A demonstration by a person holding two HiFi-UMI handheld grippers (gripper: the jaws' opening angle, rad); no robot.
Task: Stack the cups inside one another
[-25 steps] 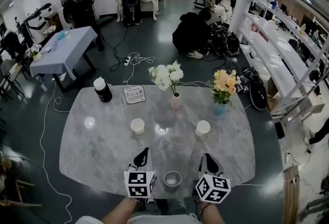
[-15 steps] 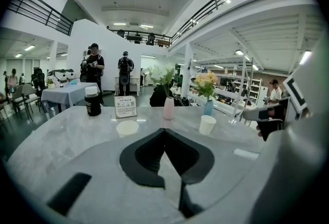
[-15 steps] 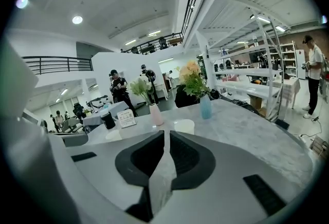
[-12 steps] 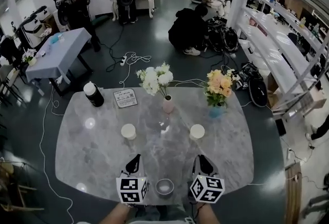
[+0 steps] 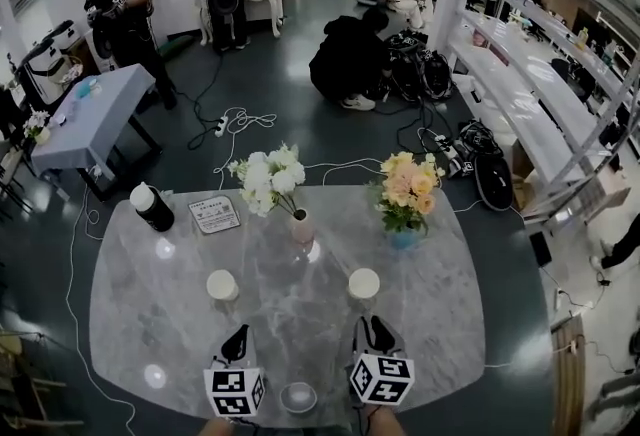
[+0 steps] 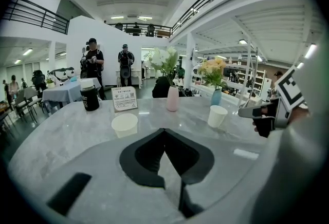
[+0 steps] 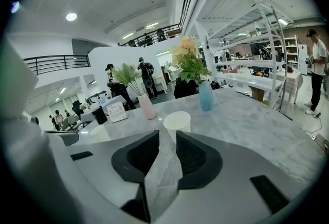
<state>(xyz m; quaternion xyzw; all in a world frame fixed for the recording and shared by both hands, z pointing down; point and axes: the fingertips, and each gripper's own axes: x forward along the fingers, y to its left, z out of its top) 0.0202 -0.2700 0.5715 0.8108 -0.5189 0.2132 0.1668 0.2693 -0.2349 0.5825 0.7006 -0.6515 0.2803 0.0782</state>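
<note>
- Head view, looking steeply down: grey marble table (image 5: 130, 324) with three cups, none nested yet.
- Left cup (image 5: 222, 285) and right cup (image 5: 364, 283) upright and well apart at mid-table; third cup (image 5: 298, 397) at the near edge, between the two grippers.
- Behind the cups: pink vase of white flowers (image 5: 300, 224), blue vase of orange flowers (image 5: 405, 236), black bottle (image 5: 152, 207), small sign card (image 5: 215, 214).
- Left gripper (image 5: 239, 330): aimed at the left cup, short of it; in the left gripper view, jaw tips pressed together, nothing held.
- Right gripper (image 5: 375, 322): aimed at the right cup, near it, not touching; in the right gripper view, jaws just now opening to a narrow gap, only bare table between them, cup straight ahead.
- Step in hand, as a judgement: approach for the first pick-up, no stacking begun.
- Next move probably calls for widening the right jaws past the cup's rim, advancing until the wall sits between the pads, closing gently so as not to crush the thin wall, then lifting over another cup.
- Against the frame one second earlier: right gripper closer to its cup, left gripper barely closer to its own; whole table lower and further left in the picture; cups, vases and bottle unmoved on the table.
</note>
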